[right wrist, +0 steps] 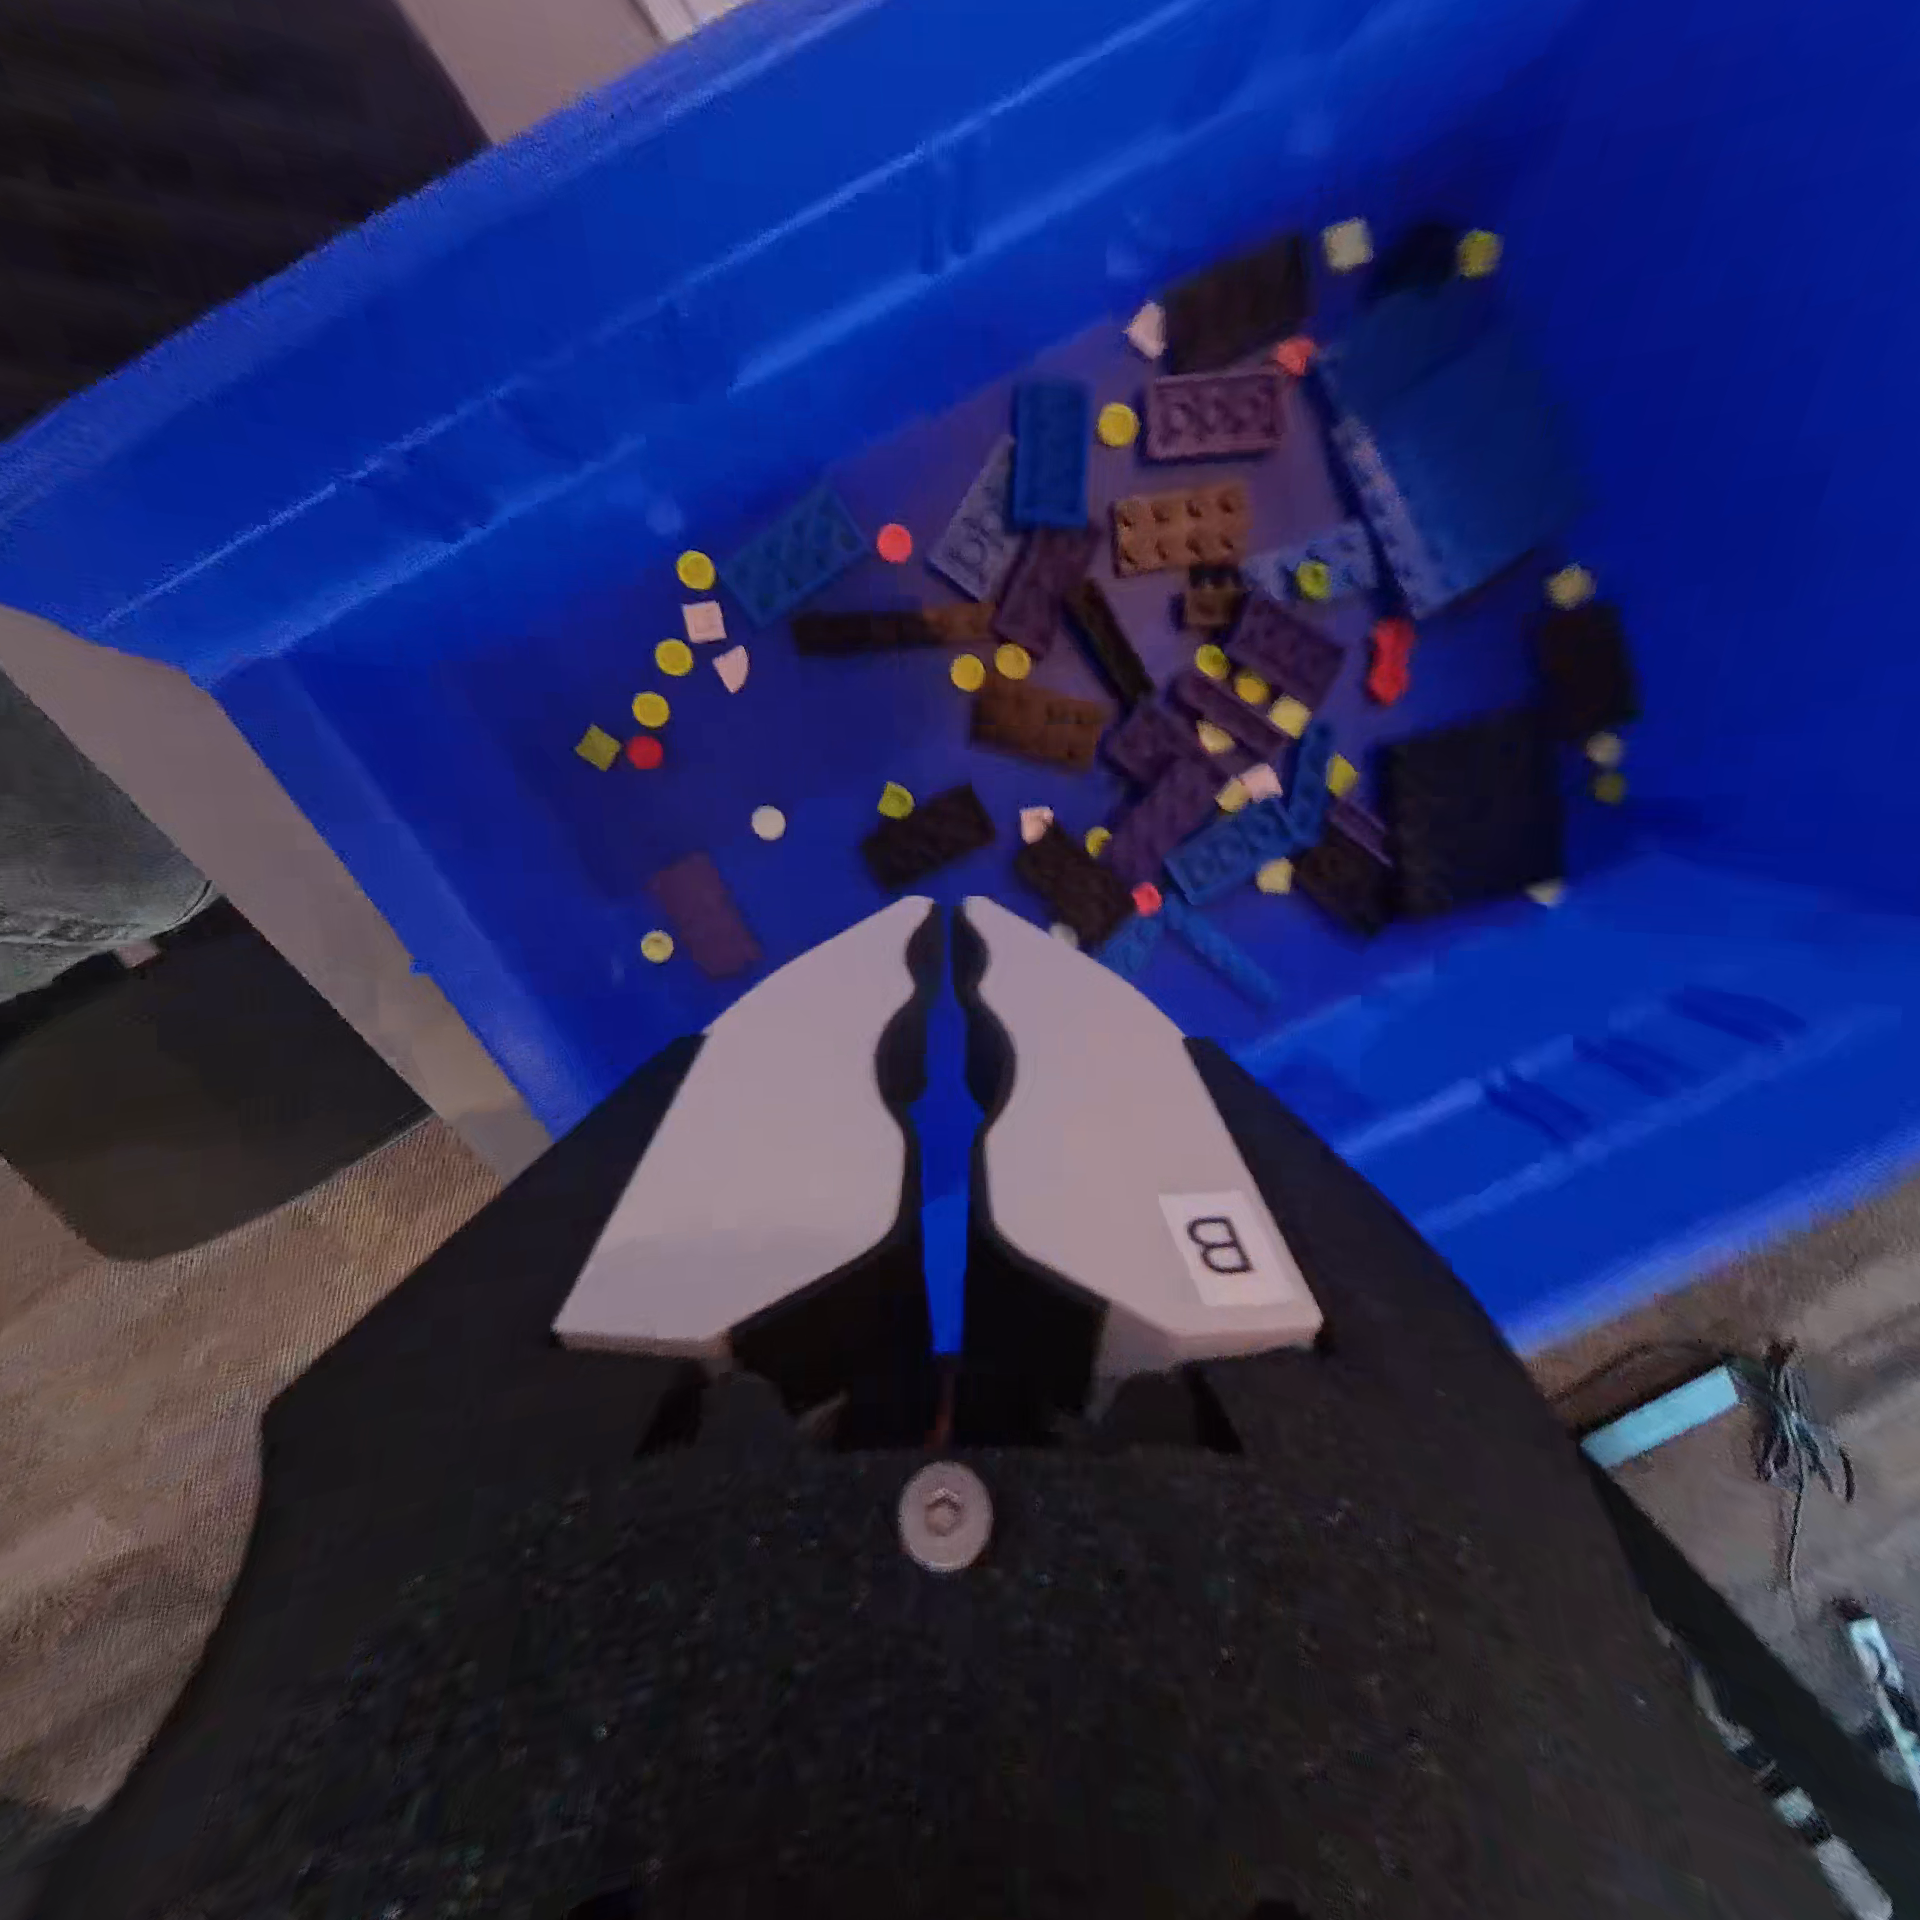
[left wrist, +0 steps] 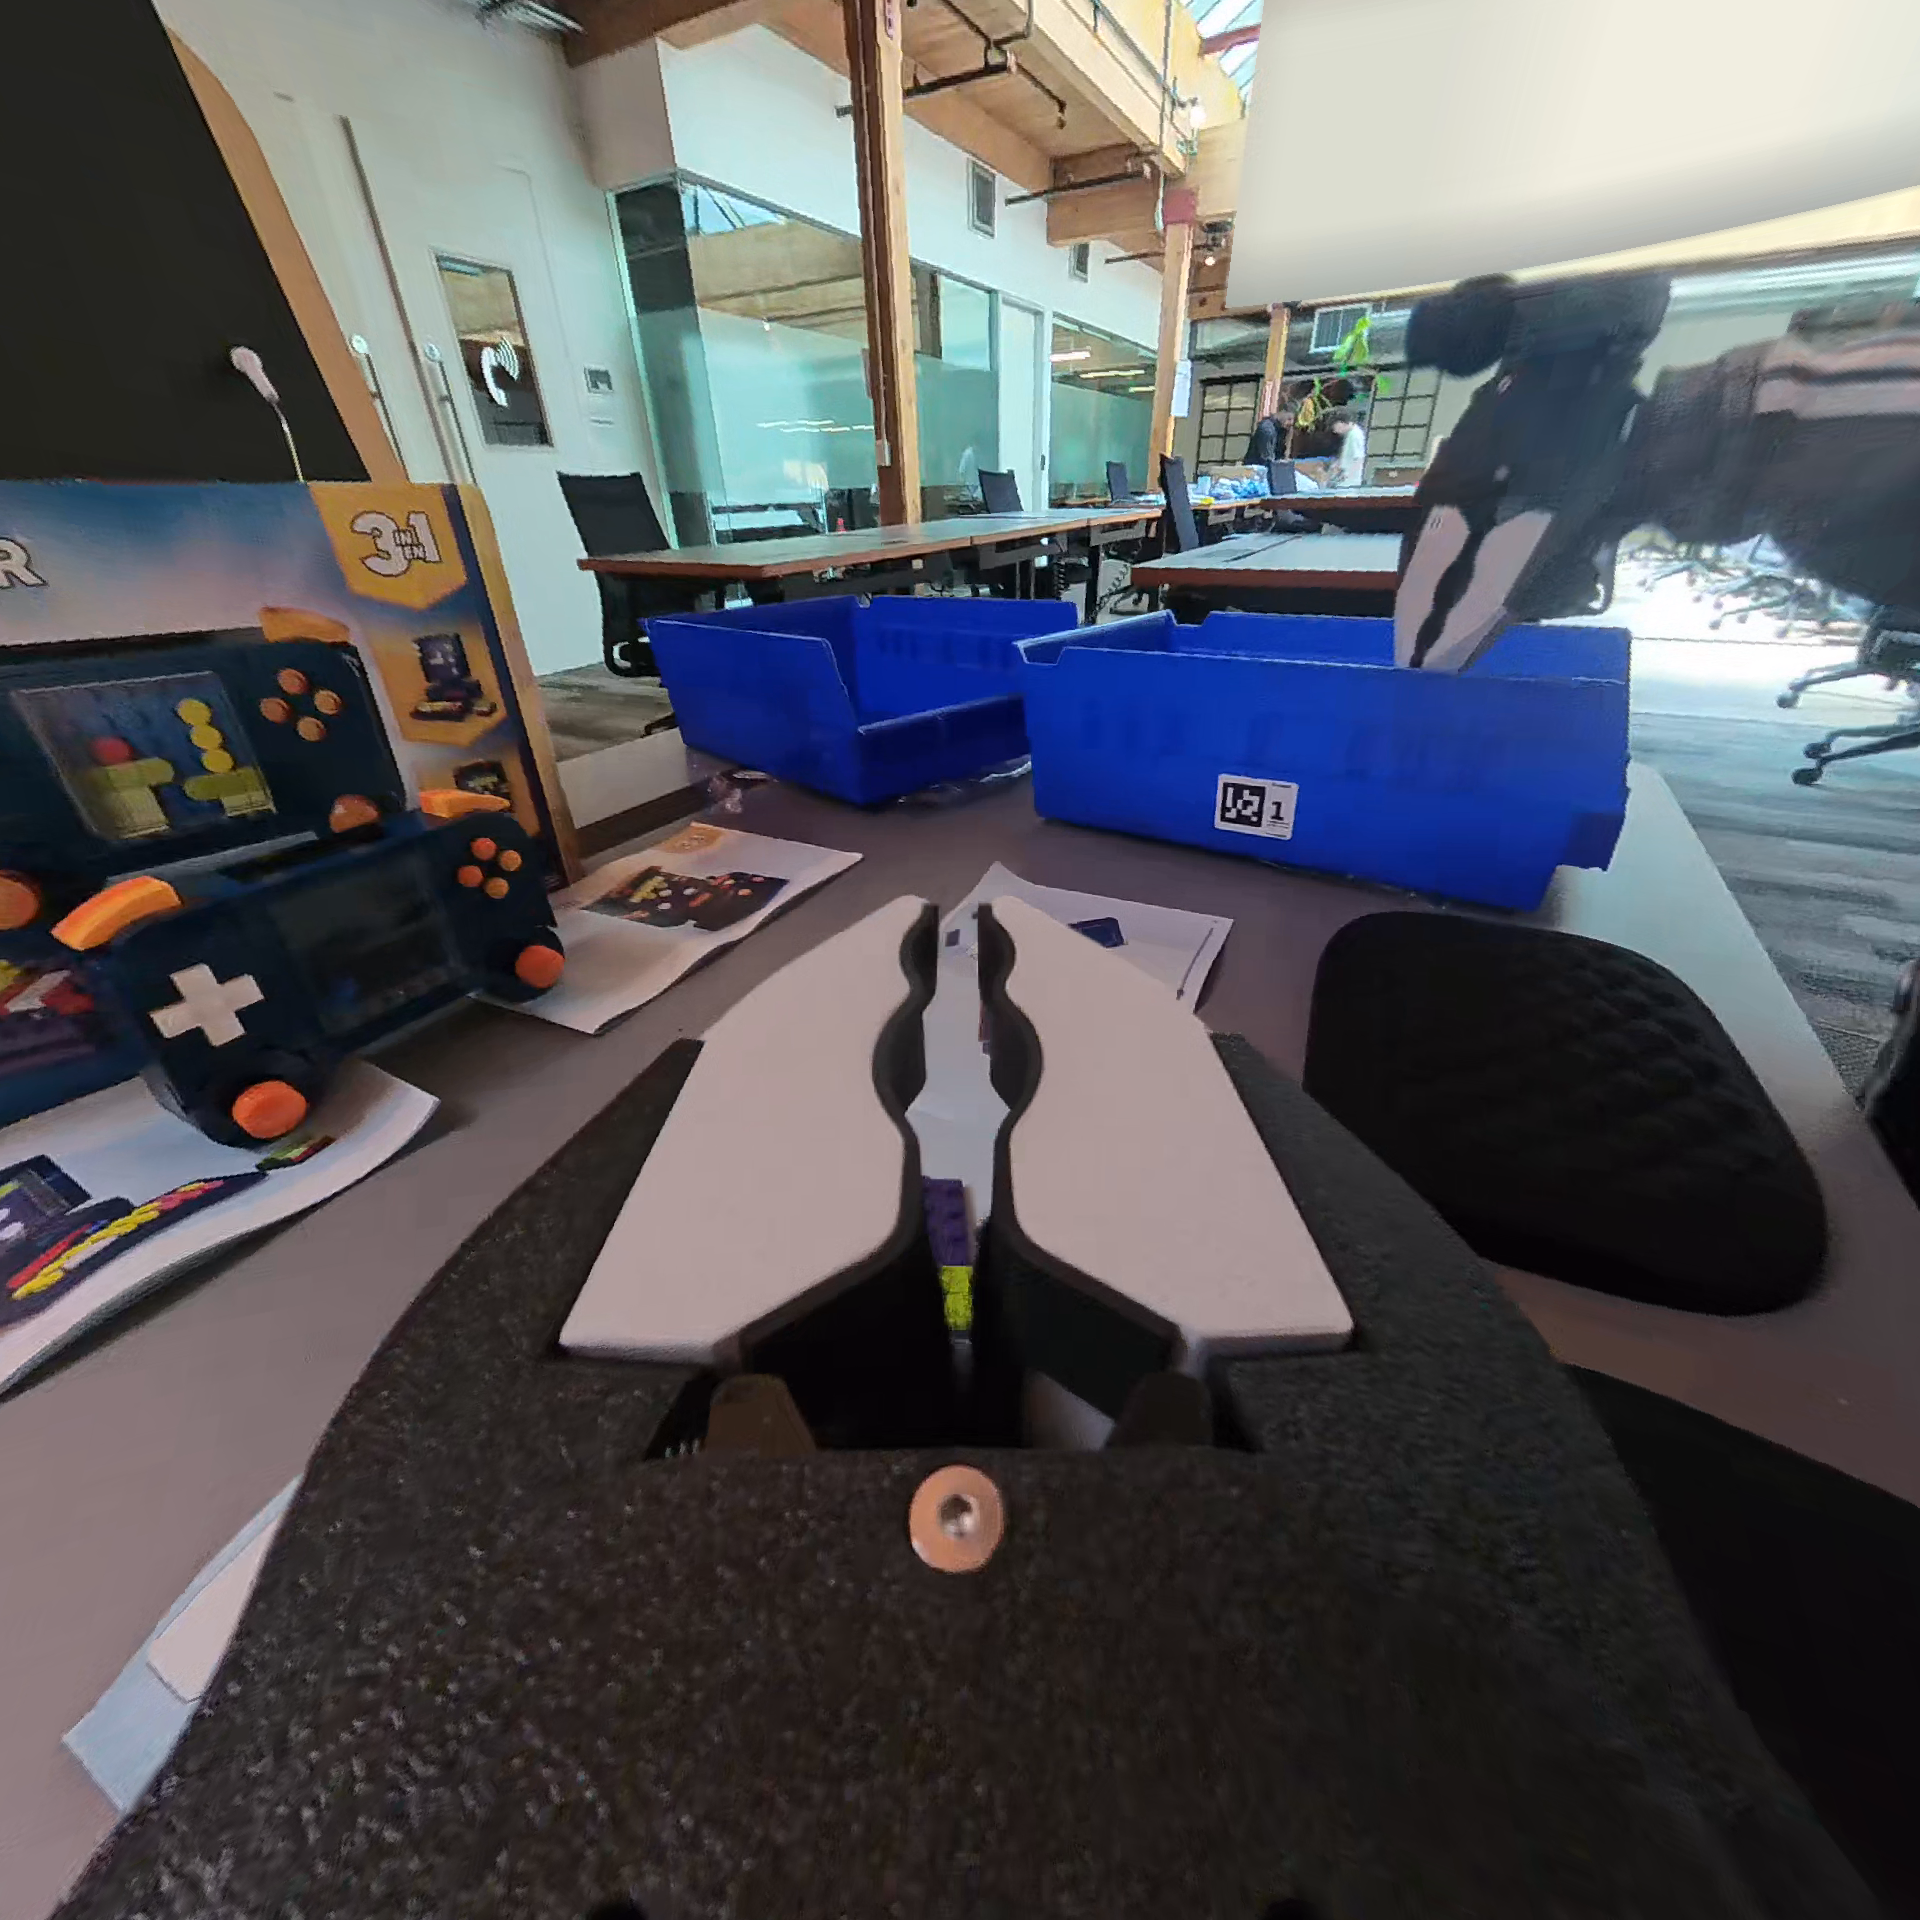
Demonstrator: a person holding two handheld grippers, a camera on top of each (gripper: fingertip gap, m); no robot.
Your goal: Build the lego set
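My left gripper (left wrist: 956, 920) hovers low over a white instruction sheet (left wrist: 1148, 940) on the grey table. Its fingers stand a narrow slit apart and nothing shows between the tips. A purple and yellow-green brick piece (left wrist: 948, 1247) shows through the slit near the finger roots; I cannot tell whether anything touches it. My right gripper (right wrist: 951, 914) is shut with nothing between its tips, just above the floor of a blue bin (right wrist: 623, 312). Several loose plates and round studs (right wrist: 1143, 675) lie in the bin. The left wrist view shows the right gripper (left wrist: 1439, 613) dipping into that bin (left wrist: 1320, 748).
A second blue bin (left wrist: 831, 686) stands left of the first. The set's box (left wrist: 208, 675) and a built dark-blue console model (left wrist: 312, 966) stand at the left on more instruction sheets (left wrist: 675, 914). A black padded object (left wrist: 1558, 1112) lies at the right.
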